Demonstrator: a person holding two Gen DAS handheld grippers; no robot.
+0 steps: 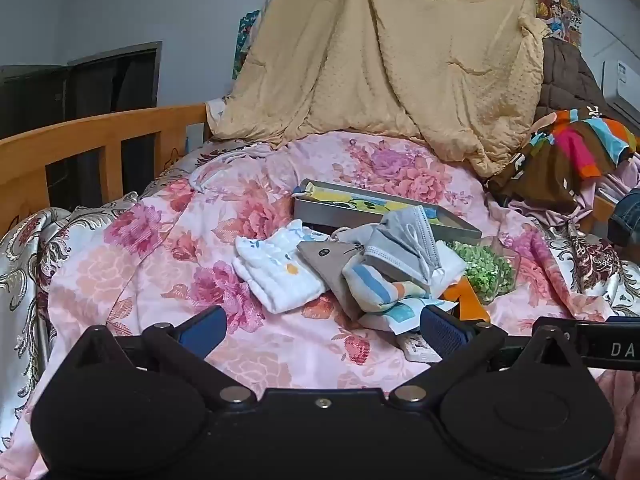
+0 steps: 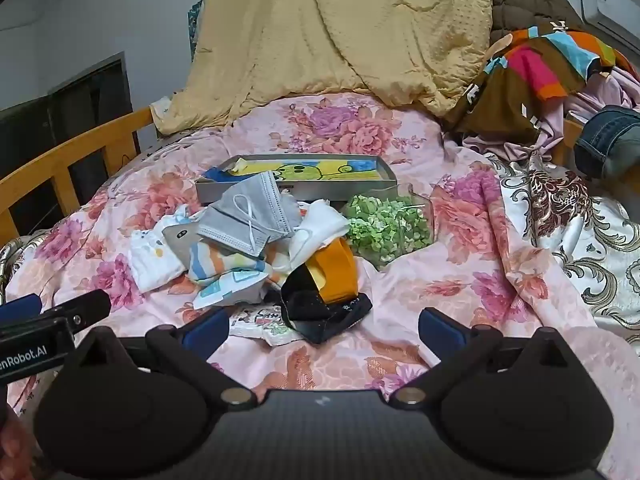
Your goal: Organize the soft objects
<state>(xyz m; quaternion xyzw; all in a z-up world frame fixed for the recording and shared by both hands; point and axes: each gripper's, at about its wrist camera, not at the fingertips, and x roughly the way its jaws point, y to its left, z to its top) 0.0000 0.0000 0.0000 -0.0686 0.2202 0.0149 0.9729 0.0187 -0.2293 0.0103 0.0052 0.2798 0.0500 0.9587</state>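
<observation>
Here, one grey mask (image 2: 250,216) tops one tray (image 2: 296,194), two claws agape.

Face mask (image 2: 248,216) atop cloth pile (image 2: 224,268) — tray (image 2: 296,190) behind, bag of flakes (image 2: 388,228) right.

left hand-held gripper (image 1: 320,330) – jaws spread wide, empty, tilted down over the bed | right hand-held gripper (image 2: 324,330) – jaws wide, empty, tilted down, just beside the left
</observation>
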